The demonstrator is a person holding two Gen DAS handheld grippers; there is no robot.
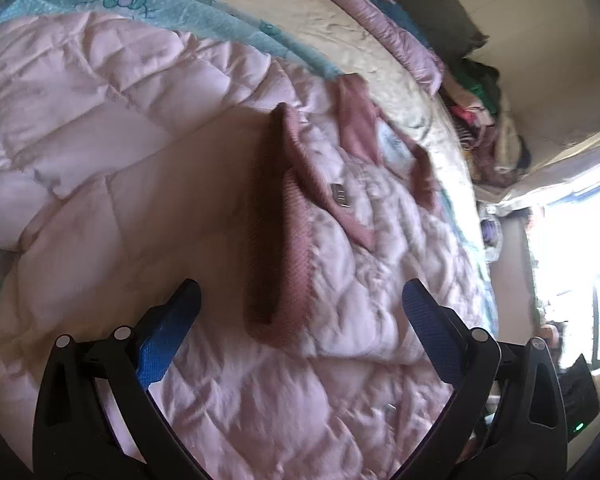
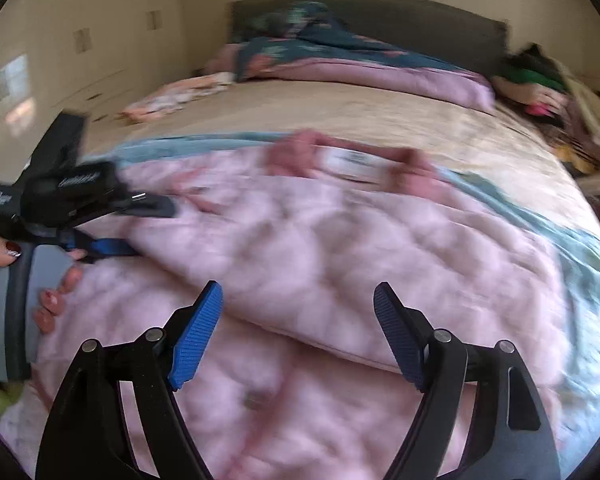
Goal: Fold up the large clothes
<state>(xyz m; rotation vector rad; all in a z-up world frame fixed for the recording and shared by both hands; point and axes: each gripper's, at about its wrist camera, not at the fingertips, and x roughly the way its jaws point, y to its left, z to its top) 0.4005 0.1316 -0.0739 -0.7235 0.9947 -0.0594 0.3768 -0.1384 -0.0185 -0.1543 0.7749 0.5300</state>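
Pink quilted jacket (image 1: 340, 280) spread flat on bed (image 1: 340, 40), lining side up by the look of it, over a teal blanket (image 1: 228, 28) whose edge shows past the collar end. Ribbed darker-pink collar (image 1: 284, 208) standing up in a ridge along the middle of the left wrist view; white label (image 2: 352, 164) visible near the collar in the right wrist view, blurred. Metal snap (image 1: 340, 196) beside the collar ridge. One panel already lying doubled over the body, its folded edge (image 2: 332, 344) running between the right tool's fingers. Left gripper (image 1: 300, 320) spread wide, nothing between fingers (image 1: 432, 336), hovering just above the collar's near end. Right gripper (image 2: 298, 332) likewise spread, empty, above the fold edge. Left tool also seen side-on from the right camera at far left, held in the hand (image 2: 52, 300); contact with fabric there not resolvable, motion blur heavy. Judged stage: partway through, next grasp not yet taken. Risks: puffy, slippery shell likely to slide out of a shallow pinch; grabbing only the top layer would peel the existing fold open; catching the blanket under the hem would drag it along; uneven pull between the two tools would skew the fold line. Pile of other clothes (image 1: 484, 120) at bed edge, well apart.
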